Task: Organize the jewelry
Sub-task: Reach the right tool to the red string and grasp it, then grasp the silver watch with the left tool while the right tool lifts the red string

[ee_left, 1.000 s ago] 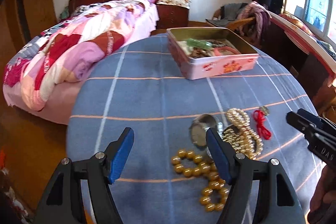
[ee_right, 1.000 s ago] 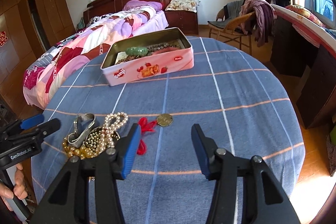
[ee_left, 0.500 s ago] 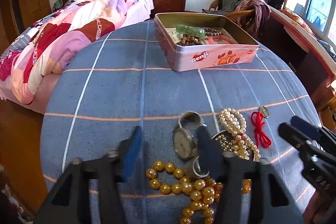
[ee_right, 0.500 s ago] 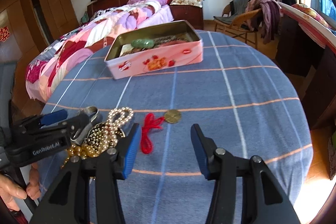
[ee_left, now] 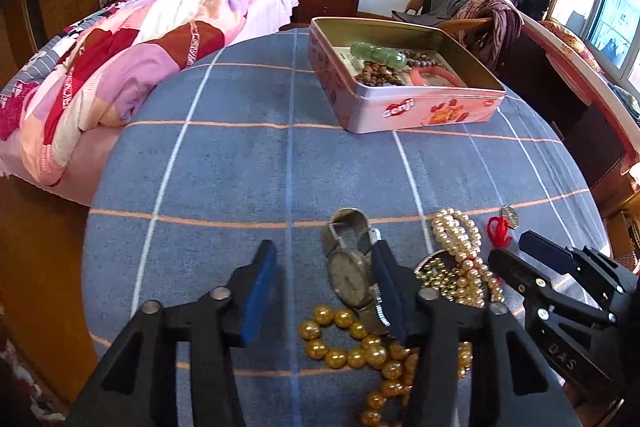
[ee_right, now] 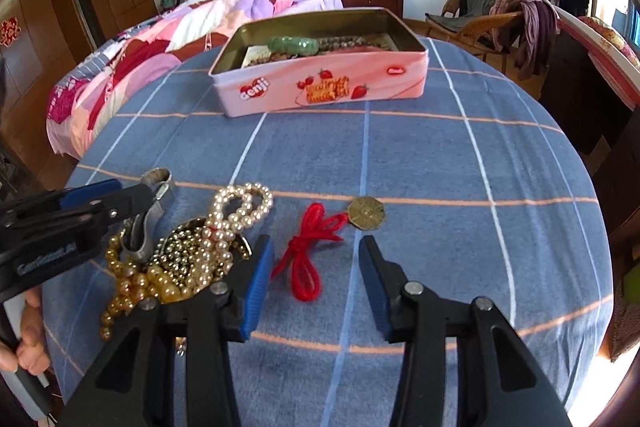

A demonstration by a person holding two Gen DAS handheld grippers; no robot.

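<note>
– Where did the jewelry lie?
– Heaped on the blue checked tablecloth [ee_right: 440, 155], short of the pink tin [ee_right: 320, 87]: a watch [ee_left: 352, 277], pearls [ee_right: 240, 211], gold beads [ee_left: 360, 351], a red cord [ee_right: 304, 255].
– And the grippers?
– The left gripper [ee_left: 324, 281] had just widened, empty, one finger beside the watch. The right gripper [ee_right: 316, 273] was narrowing, half open, straddling the cord, gripping nothing.

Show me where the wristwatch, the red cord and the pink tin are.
wristwatch [ee_left: 349, 277], left wrist view, on its round dial.
red cord [ee_right: 304, 259], right wrist view, on its knotted middle.
pink tin [ee_right: 320, 93], right wrist view, on its front wall.
</note>
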